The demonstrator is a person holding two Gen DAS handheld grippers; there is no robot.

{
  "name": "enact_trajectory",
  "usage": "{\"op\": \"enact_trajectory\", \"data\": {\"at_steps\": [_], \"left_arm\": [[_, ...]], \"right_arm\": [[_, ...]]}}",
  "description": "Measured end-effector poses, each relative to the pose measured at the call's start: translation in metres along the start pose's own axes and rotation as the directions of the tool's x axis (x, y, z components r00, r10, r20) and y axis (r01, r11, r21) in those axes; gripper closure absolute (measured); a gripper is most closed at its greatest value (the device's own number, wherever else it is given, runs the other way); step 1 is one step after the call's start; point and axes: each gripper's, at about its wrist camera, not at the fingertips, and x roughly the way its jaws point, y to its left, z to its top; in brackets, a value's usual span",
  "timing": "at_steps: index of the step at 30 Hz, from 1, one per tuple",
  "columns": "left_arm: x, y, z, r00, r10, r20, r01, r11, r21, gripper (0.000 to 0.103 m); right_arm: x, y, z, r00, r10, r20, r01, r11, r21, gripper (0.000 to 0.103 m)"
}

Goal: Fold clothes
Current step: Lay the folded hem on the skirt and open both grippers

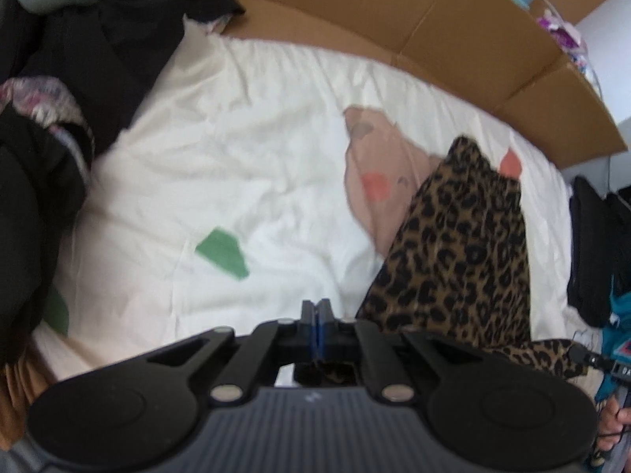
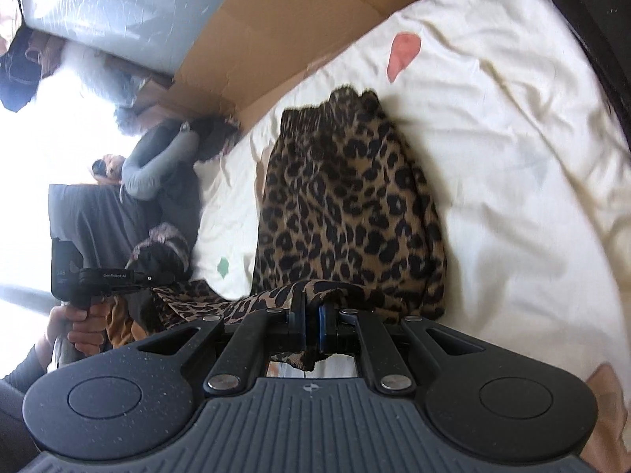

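Both grippers were clamped on the leopard-print garment [image 2: 347, 205]: the right gripper [image 2: 311, 315] pinched a near edge, the left gripper [image 1: 315, 327] another, while its bulk was spread beyond on the white sheet [image 1: 236, 165].

The left wrist camera sits just behind its claw [image 1: 315, 311] and looks steeply down on the white bedsheet [image 1: 244, 173], close to it, with the cardboard [image 1: 453, 39] along the far edge. The right wrist camera looks along its own claw [image 2: 311, 311], less steeply and rolled sideways, near the same bed. Both views share the leopard-print garment [image 1: 457, 252] and the sheet around it.
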Motion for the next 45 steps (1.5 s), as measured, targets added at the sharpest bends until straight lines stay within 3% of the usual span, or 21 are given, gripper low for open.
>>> {"op": "enact_trajectory", "data": {"at_steps": [9, 24, 31, 35, 37, 39, 45], "left_arm": [[0.012, -0.009, 0.018, 0.999, 0.011, 0.041, -0.011, 1.000, -0.006, 0.102], [0.065, -0.018, 0.063, 0.997, 0.029, 0.071, -0.029, 1.000, -0.006, 0.103], [0.081, -0.016, 0.064, 0.996, 0.069, 0.063, -0.068, 0.998, -0.009, 0.097], [0.084, -0.013, 0.057, 0.994, 0.086, 0.060, -0.087, 0.996, 0.006, 0.094], [0.084, -0.011, 0.054, 0.995, 0.082, 0.059, -0.083, 0.996, 0.013, 0.079], [0.086, -0.011, 0.052, 0.992, 0.110, 0.064, -0.112, 0.993, 0.027, 0.070], [0.092, -0.003, 0.049, 0.990, 0.128, 0.052, -0.130, 0.991, 0.027, 0.070]], "right_arm": [[0.009, -0.009, 0.012, 0.999, -0.013, 0.042, 0.012, 1.000, 0.010, 0.099], [0.037, -0.031, 0.046, 0.992, -0.066, 0.108, 0.062, 0.997, 0.040, 0.098], [0.043, -0.043, 0.047, 0.988, -0.117, 0.102, 0.106, 0.989, 0.101, 0.095], [0.035, -0.042, 0.050, 0.982, -0.143, 0.123, 0.132, 0.987, 0.094, 0.087], [0.028, -0.042, 0.052, 0.976, -0.159, 0.145, 0.146, 0.984, 0.098, 0.078], [0.021, -0.043, 0.054, 0.968, -0.180, 0.174, 0.165, 0.981, 0.098, 0.068], [0.010, -0.048, 0.053, 0.961, -0.194, 0.198, 0.180, 0.980, 0.085, 0.066]]}}
